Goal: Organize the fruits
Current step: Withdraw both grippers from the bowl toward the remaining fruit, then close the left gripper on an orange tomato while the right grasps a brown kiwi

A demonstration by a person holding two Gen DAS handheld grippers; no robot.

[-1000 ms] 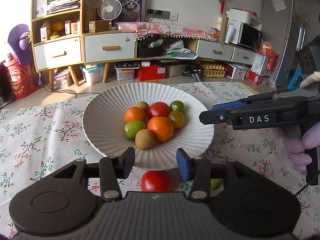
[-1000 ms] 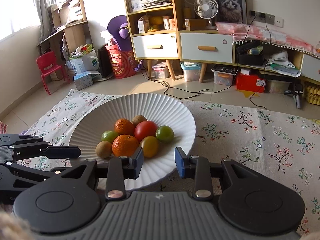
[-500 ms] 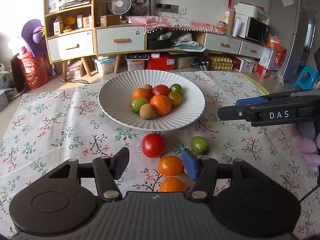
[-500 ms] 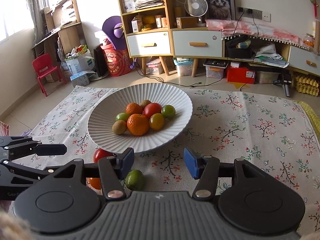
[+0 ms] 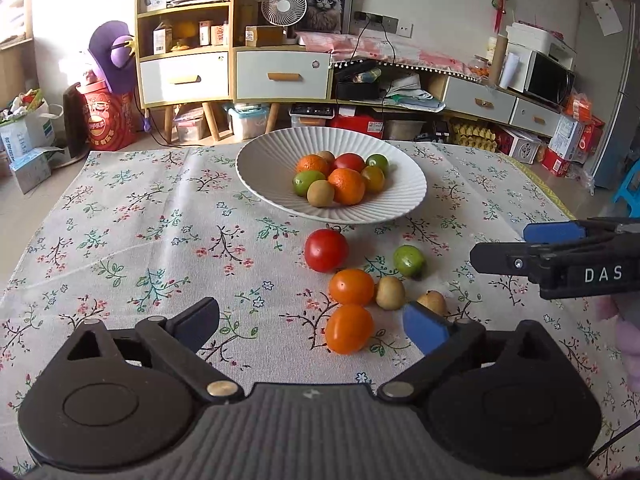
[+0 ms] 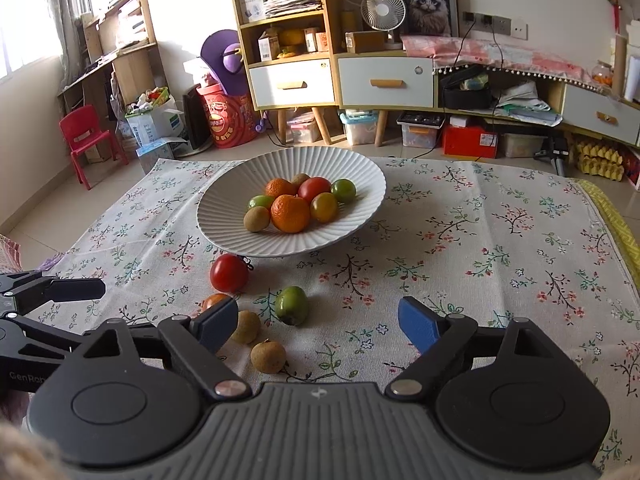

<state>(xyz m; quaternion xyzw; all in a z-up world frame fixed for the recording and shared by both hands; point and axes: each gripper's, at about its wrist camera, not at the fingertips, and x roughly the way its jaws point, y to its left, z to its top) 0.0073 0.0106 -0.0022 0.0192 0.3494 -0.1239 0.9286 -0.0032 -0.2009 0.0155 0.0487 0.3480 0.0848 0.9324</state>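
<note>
A white ribbed plate (image 5: 260, 168) (image 6: 224, 208) holds several fruits, among them an orange (image 5: 347, 186) (image 6: 290, 213). On the floral cloth before it lie a red tomato (image 5: 326, 250) (image 6: 229, 273), a green fruit (image 5: 409, 261) (image 6: 291, 305), two orange tomatoes (image 5: 351, 287) (image 5: 349, 329) and two small brown fruits (image 6: 245, 326) (image 6: 268, 356). My left gripper (image 5: 312, 326) is open and empty, above the cloth near the lower orange tomato. My right gripper (image 6: 318, 322) is open and empty, above the brown fruits; it also shows in the left wrist view (image 5: 520, 248).
The table's cloth (image 5: 120, 240) runs to edges at left, right and back. Beyond it stand wooden cabinets with drawers (image 5: 280, 76), a fan (image 5: 284, 6), storage boxes on the floor and a red child's chair (image 6: 86, 140).
Both grippers have pulled back from the plate and risen, and their jaws have opened wider. The loose fruits on the cloth have come into view.
</note>
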